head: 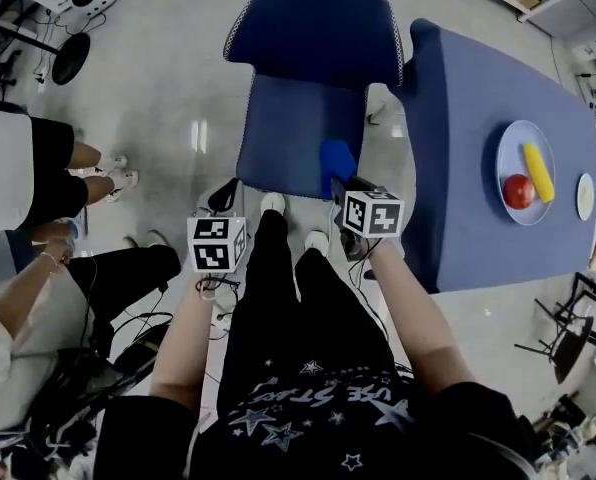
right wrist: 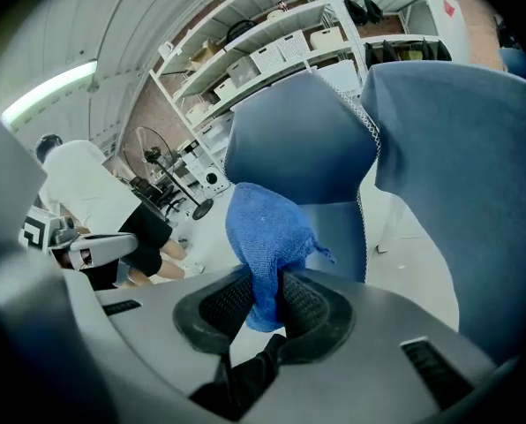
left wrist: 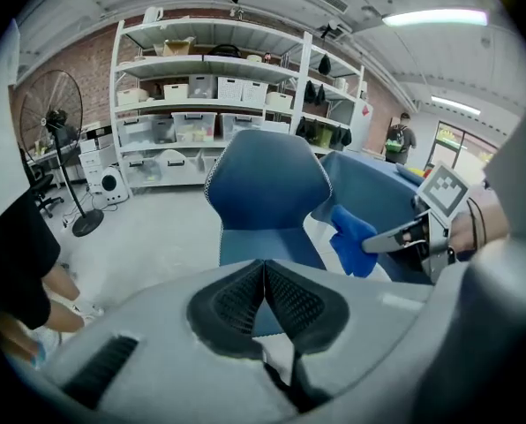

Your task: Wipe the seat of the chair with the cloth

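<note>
A blue chair stands in front of me, its seat bare and its backrest at the far side. My right gripper is shut on a bright blue cloth, held just above the seat's near right corner. The right gripper view shows the cloth bunched up and pinched between the pads, with the chair behind it. My left gripper is shut with nothing in it, near the seat's front left corner. The left gripper view shows its pads pressed together before the chair, with the cloth off to the right.
A blue table stands right of the chair, carrying a plate with a tomato and corn. People sit and stand at the left. Cables lie on the floor. Shelving and a fan stand behind.
</note>
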`<state>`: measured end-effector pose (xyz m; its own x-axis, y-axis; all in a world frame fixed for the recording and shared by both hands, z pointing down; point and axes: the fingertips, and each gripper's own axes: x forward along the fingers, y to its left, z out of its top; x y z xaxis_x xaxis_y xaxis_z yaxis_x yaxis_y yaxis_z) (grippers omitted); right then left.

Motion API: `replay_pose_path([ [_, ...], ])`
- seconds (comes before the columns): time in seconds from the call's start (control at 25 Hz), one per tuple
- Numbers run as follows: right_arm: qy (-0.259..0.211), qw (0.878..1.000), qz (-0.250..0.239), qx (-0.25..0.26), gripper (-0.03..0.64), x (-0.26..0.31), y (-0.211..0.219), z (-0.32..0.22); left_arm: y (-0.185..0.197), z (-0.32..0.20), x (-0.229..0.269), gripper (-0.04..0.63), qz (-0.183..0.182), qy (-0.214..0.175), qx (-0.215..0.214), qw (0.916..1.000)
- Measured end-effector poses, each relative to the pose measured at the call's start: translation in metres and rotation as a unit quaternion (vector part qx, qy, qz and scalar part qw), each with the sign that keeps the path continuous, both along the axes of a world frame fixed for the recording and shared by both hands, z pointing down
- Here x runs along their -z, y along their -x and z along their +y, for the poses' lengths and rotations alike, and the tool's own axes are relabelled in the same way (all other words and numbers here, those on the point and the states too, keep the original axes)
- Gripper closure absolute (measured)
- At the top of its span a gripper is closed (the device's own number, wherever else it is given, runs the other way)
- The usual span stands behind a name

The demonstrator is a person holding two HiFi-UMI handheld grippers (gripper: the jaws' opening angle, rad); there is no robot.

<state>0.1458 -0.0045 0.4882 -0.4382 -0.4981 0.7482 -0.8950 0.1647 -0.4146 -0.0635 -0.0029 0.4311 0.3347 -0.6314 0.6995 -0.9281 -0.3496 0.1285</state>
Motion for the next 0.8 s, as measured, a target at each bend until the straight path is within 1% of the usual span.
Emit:
replay_pose_path([
  [0.2,0.018,1.000,0.020,-0.013,0.541,-0.033,0.013,-0.035,0.011,-0.039,-0.039,0.575,0.011,0.015,0.003,0.9998],
  [0.32,0.024,0.999,0.026,-0.015,0.540,-0.054,0.030,-0.066,0.023,-0.061,-0.064,0.575,0.013,0.028,0.004,0.9995],
  [0.56,0.022,0.999,0.044,0.005,0.540,-0.100,0.077,-0.131,0.048,-0.103,-0.115,0.575,0.017,0.050,-0.008,0.9986],
  [0.8,0.013,0.998,0.048,0.032,0.540,-0.139,0.115,-0.178,0.050,-0.132,-0.151,0.575,0.027,0.061,-0.022,0.9975],
])
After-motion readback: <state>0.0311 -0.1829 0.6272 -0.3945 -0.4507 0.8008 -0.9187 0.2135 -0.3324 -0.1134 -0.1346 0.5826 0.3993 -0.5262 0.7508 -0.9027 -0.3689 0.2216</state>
